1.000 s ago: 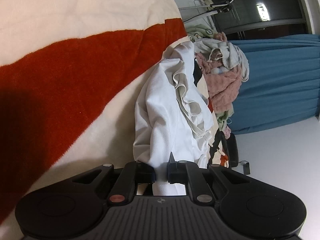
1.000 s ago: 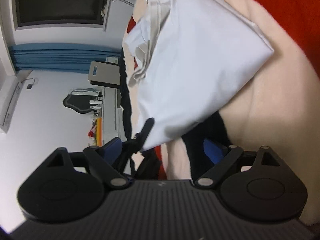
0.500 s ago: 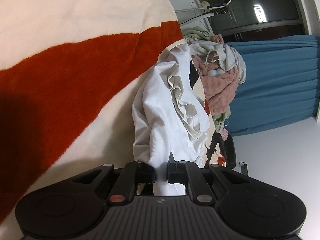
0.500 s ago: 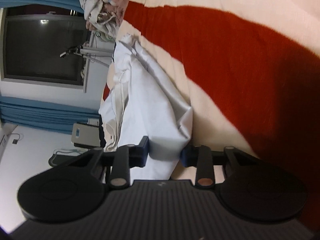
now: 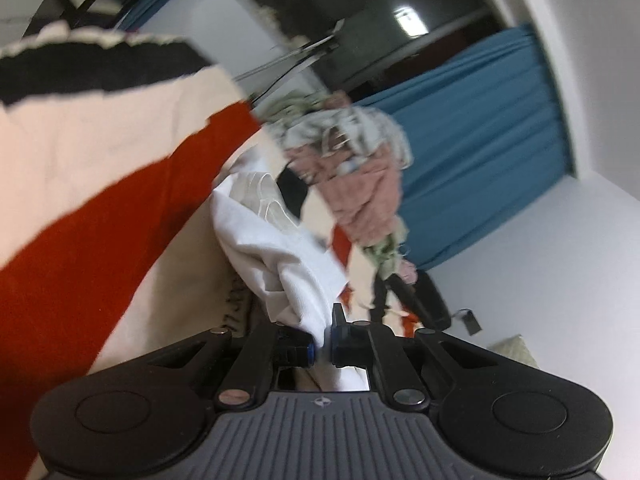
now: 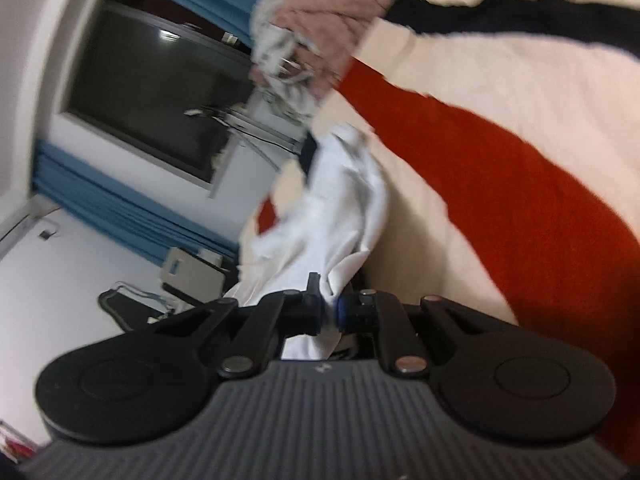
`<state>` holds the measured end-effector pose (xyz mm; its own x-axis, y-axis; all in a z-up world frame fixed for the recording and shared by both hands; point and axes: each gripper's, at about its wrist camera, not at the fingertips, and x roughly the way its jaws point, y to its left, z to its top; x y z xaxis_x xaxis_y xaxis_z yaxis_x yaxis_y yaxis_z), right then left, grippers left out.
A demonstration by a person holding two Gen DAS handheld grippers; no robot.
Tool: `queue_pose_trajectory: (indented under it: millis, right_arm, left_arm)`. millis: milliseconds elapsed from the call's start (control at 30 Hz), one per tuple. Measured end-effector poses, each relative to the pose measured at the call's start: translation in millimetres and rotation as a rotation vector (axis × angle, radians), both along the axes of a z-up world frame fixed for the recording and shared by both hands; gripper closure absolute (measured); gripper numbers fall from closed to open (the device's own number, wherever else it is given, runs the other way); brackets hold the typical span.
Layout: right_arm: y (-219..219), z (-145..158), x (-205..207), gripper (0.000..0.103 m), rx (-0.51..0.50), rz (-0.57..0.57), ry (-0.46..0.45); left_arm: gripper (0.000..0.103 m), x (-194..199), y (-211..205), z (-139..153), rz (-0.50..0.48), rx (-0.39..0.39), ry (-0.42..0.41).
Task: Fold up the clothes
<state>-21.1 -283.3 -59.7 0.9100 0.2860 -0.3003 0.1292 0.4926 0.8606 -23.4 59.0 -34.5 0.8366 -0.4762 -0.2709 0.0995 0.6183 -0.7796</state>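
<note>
Black two-finger grippers (image 5: 322, 346) (image 6: 329, 312): ribbed grey housings, round side discs, silver screws, blue-edged jaws.

Both cams sit right behind their own gripper fingers and look forward along them, so the black housing fills the bottom of each shot. The left wrist view is tilted hard, striped blanket (image 5: 120, 184) filling its left side, blue curtain (image 5: 480, 152) and white wall off to the right. The right wrist view is rolled the other way, blanket (image 6: 520, 128) on the right, dark window (image 6: 160, 92) on the left. Both are super close to the white garment (image 5: 280, 248) (image 6: 344, 216). Shared stuff: garment, blanket, the clothes pile (image 5: 360, 168) (image 6: 316, 40), curtain. Both a bit blurry.
</note>
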Motion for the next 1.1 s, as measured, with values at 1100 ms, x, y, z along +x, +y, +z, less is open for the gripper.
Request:
queue_pose_trajectory:
  millis: [1100]
  right_arm:
    - [-18.7,11.4,141.5,0.093,-0.130,0.010,0.103]
  left_arm:
    - [0.096,168.9,-18.7,-1.3,0.060,0.079,0.228]
